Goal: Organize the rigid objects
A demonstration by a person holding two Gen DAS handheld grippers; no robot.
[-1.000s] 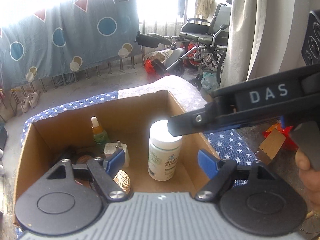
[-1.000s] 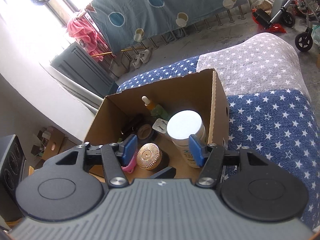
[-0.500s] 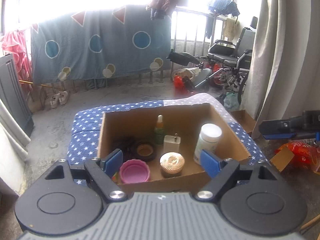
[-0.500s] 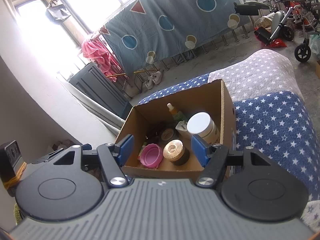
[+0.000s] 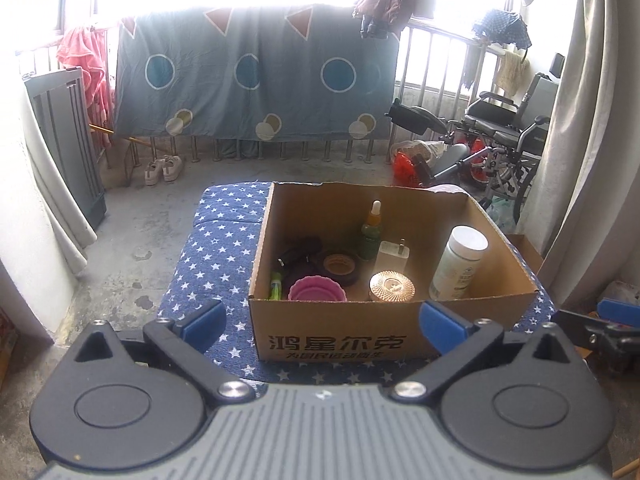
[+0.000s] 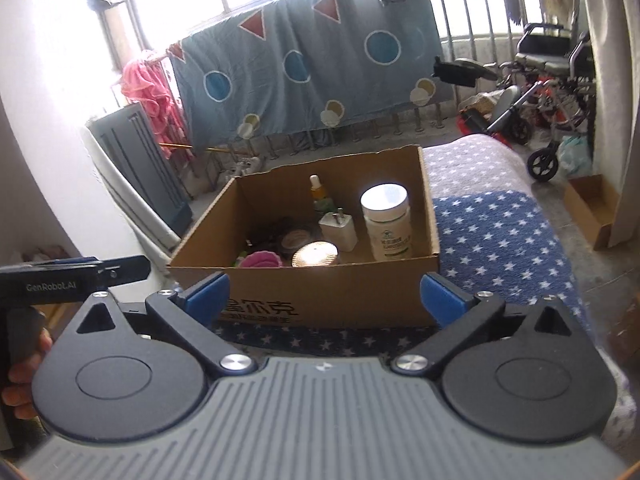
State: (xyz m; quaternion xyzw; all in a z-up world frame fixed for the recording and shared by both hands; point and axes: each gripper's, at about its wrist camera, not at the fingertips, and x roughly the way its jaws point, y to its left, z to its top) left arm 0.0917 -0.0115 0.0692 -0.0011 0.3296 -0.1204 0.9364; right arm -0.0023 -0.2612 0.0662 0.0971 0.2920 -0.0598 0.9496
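Sitting on a star-print bed (image 5: pixel 216 248), the box (image 5: pixel 394 342) holds everything — a white bottle (image 5: pixel 460 264) upright at its right wall, a charger (image 5: pixel 392 258) left of that, a dropper bottle (image 5: pixel 371 232) behind the charger, a gold lid (image 5: pixel 392 287) and pink lid (image 5: pixel 317 289) along the near wall, dark tape (image 5: pixel 340 266) behind them.

Only the left view shows a green tube (image 5: pixel 275 286) at the box's left wall; only the right view shows a hand (image 6: pixel 20 384) left of the box. Left gripper (image 5: pixel 322 324) and right gripper (image 6: pixel 322 300) hang before the box, jaws opening wide, nothing between them.
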